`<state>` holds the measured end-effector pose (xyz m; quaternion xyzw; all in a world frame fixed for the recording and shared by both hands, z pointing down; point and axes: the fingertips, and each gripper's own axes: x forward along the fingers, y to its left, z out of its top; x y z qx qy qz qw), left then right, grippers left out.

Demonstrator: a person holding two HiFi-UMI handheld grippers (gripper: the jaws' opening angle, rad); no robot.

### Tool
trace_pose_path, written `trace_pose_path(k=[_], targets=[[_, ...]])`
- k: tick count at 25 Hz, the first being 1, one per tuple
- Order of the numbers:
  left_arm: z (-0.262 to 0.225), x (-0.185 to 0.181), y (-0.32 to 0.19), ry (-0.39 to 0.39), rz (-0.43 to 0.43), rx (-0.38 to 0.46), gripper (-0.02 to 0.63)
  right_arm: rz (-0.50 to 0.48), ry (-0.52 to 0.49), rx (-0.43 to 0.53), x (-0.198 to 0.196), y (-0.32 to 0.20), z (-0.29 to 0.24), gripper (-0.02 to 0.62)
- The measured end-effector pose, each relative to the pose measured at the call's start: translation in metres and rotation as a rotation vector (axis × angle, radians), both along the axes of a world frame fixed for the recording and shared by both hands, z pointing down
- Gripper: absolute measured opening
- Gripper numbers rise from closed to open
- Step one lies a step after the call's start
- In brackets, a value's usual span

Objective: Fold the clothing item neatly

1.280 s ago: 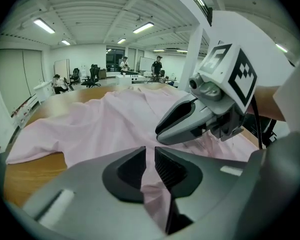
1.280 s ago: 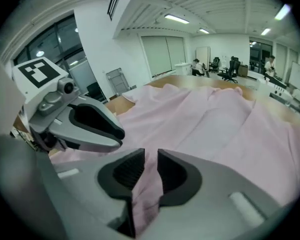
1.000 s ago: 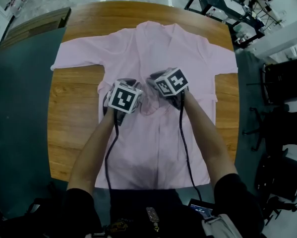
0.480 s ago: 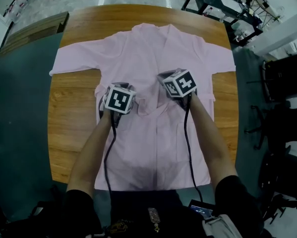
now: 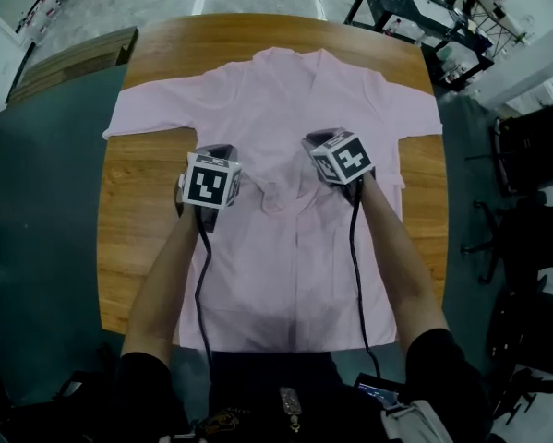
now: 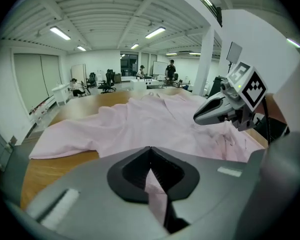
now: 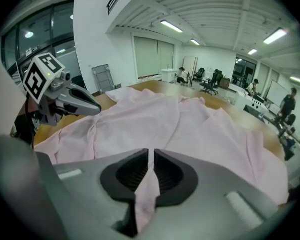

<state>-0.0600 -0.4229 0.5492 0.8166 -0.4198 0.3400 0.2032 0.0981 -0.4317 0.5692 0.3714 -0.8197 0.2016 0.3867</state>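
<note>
One pink shirt (image 5: 294, 100): front side up on the wooden table (image 5: 138, 238). The collar (image 5: 290, 58) is at the far edge, the sleeves (image 5: 151, 118) are out to both sides, and the hem (image 5: 285, 340) reaches the near edge by the person.
Ruck (image 5: 274, 197): a little bunch of cloth at the front opening, right between the two grippers. That's the bit to sort out imo.
Left gripper (image 6: 150, 154): its jaws have just snapped closed, with a fold of pink cloth clamped between them, on the chest left of the opening.
Right gripper (image 7: 151, 156): its jaws have just eased back a hair, but the gap is a sliver and a strip of cloth is pinched in it, right of the opening.
Step in hand: my guess is it's tugging the front panels flat before the first real fold.
Doing it well: lift only a touch and pull both pinches outward evenly so the ruck flattens without twisting the opening. Set the cloth down before letting go.
Watch out: an uneven pull probably skews the collar or drags the hem off the edge.
</note>
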Motion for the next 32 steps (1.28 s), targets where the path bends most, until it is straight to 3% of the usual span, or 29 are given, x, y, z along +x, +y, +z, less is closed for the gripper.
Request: trace_pose_path(k=[6, 12, 20, 26, 32], targets=[[-0.02, -0.05, -0.009, -0.009, -0.07, 0.035, 0.008, -0.064, -0.015, 0.063, -0.03, 0.008, -0.04, 0.023], [-0.036, -0.14, -0.041, -0.035, -0.209, 0.124, 0.008, -0.107, -0.02, 0.116, -0.078, -0.001, -0.071, 0.023], [-0.03, -0.236, -0.072, -0.047, -0.325, 0.143, 0.008, -0.132, -0.077, 0.122, -0.163, -0.018, -0.08, 0.023], [0.004, -0.292, -0.1, -0.031, -0.405, 0.089, 0.094, -0.167, -0.106, 0.098, -0.22, -0.019, -0.07, 0.023], [0.033, -0.318, -0.123, -0.033, -0.446, 0.049, 0.197, -0.166, -0.1, 0.074, -0.238, -0.019, -0.061, 0.023]])
